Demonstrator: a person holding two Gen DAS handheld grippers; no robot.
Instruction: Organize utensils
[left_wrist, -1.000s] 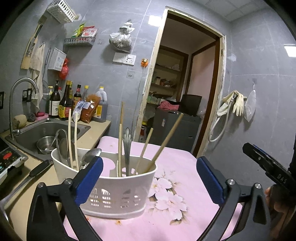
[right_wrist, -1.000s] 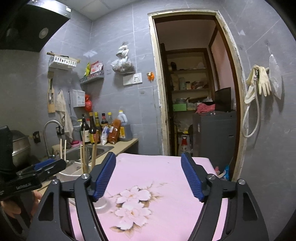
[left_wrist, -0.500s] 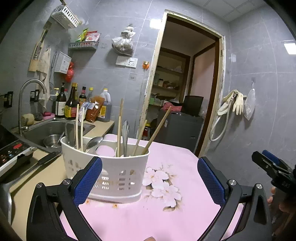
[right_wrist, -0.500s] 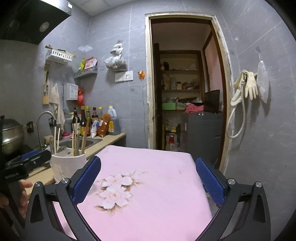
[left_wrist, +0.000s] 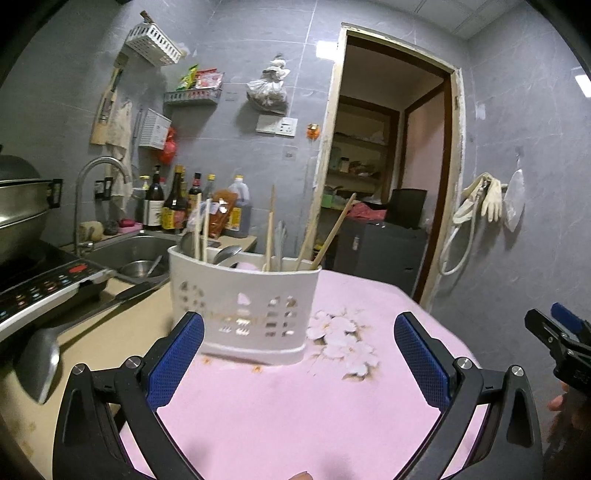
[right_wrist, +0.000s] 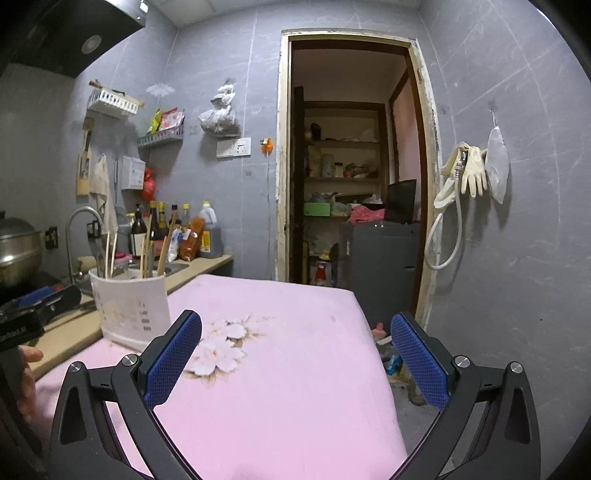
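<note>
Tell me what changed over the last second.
Both grippers pulled back from the white utensil caddy: the left gripper sits farther from it, and the right gripper has opened wider. Neither holds anything. The caddy and its chopsticks stayed on the pink cloth.

Sink (left_wrist: 125, 251), sauce bottles (left_wrist: 173, 206), rubber gloves (right_wrist: 471, 173).

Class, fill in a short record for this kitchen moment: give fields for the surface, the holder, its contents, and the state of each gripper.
surface: pink floral cloth
holder: white utensil caddy, upright at the cloth's left edge by the counter
contents: chopsticks and spoons standing inside
left gripper: open, empty, facing the caddy
right gripper: open, empty, over the cloth
beside: sink, ladle on the counter
</note>
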